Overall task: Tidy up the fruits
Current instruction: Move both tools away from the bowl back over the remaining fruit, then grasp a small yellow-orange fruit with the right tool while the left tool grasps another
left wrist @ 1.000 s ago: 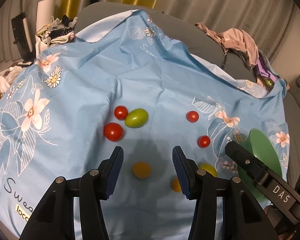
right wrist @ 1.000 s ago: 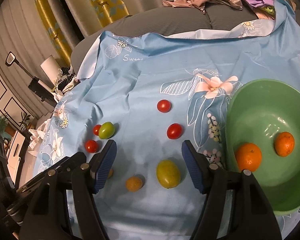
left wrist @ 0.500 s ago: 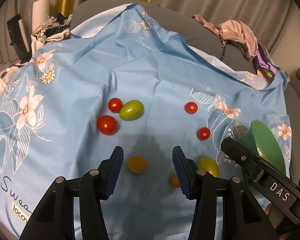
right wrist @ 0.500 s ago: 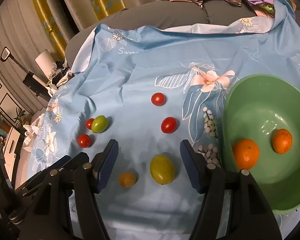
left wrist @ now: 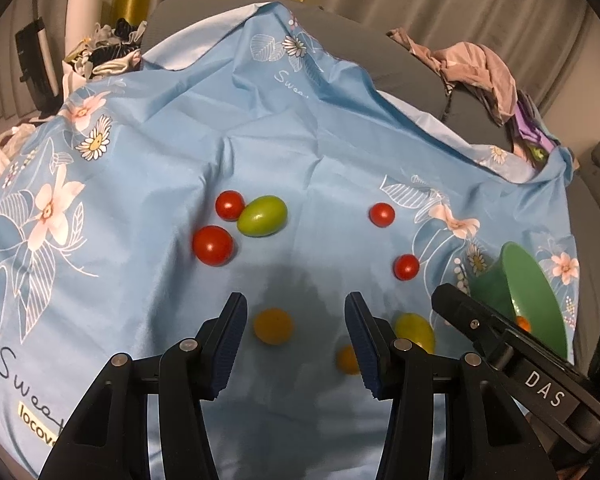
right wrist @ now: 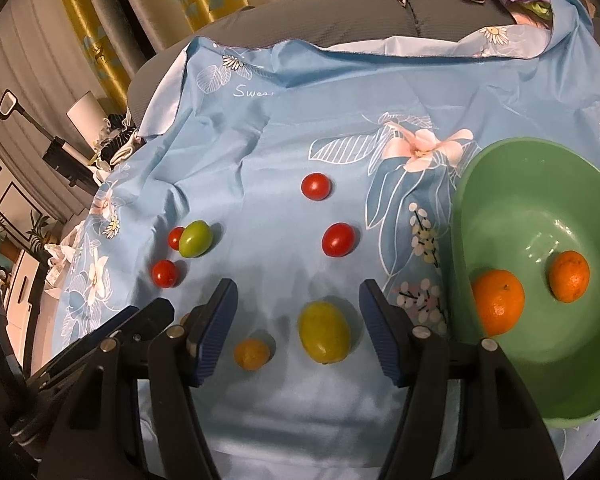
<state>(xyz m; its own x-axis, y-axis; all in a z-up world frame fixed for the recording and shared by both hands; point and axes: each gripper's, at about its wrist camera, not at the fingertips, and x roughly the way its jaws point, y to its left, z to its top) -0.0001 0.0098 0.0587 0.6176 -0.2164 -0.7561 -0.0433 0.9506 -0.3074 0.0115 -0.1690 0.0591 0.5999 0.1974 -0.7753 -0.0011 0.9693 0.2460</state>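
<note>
Yellow-green fruit lies on the cloth between the spread, empty jaws of the right gripper, so the pick-up is in hand. Next, I judge: lower, pinch it, carry it to the bowl at right. The left gripper also stands spread, empty.

Glossy plastic bowl, wrinkled cloth

"Swee", "locov" on cloth; "DAS" on gripper.

Dim warm light, soft shadows, fisheye-warped edges.
</note>
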